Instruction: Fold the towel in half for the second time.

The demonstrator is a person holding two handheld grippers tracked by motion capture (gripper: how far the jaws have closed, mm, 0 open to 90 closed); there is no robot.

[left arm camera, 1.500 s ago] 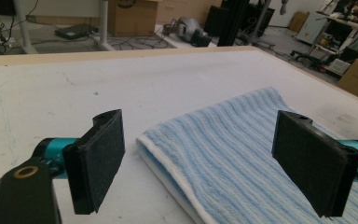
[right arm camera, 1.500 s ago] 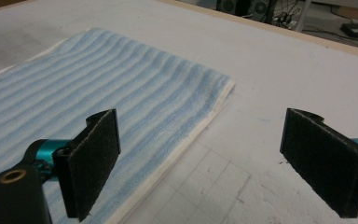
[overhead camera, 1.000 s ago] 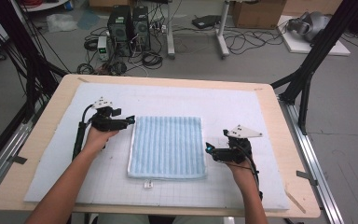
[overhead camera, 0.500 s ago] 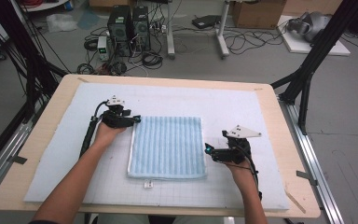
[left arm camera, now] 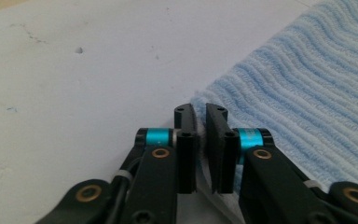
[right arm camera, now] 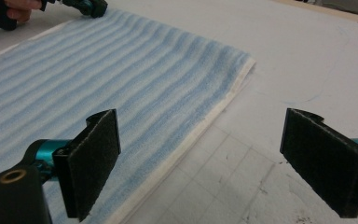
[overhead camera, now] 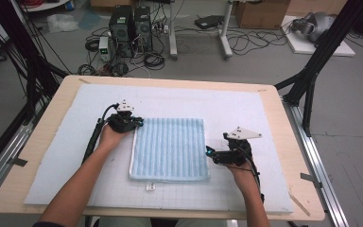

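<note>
The towel [overhead camera: 169,149] lies mid-mat [overhead camera: 246,113]. The left gripper [overhead camera: 137,124] sits at the towel's far left corner; the right gripper [overhead camera: 209,152] is just beside its right edge.

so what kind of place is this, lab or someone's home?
Most likely a lab: a padded wooden table in a black metal frame, computer towers and loose cables on the concrete floor behind.

floor: grey, strewn with black cables [overhead camera: 246,42] | computer towers [overhead camera: 131,22] set behind the tabletop [overhead camera: 283,123] | cardboard box [overhead camera: 260,12] seen far right | black frame struts [overhead camera: 319,56] placed alongside
</note>
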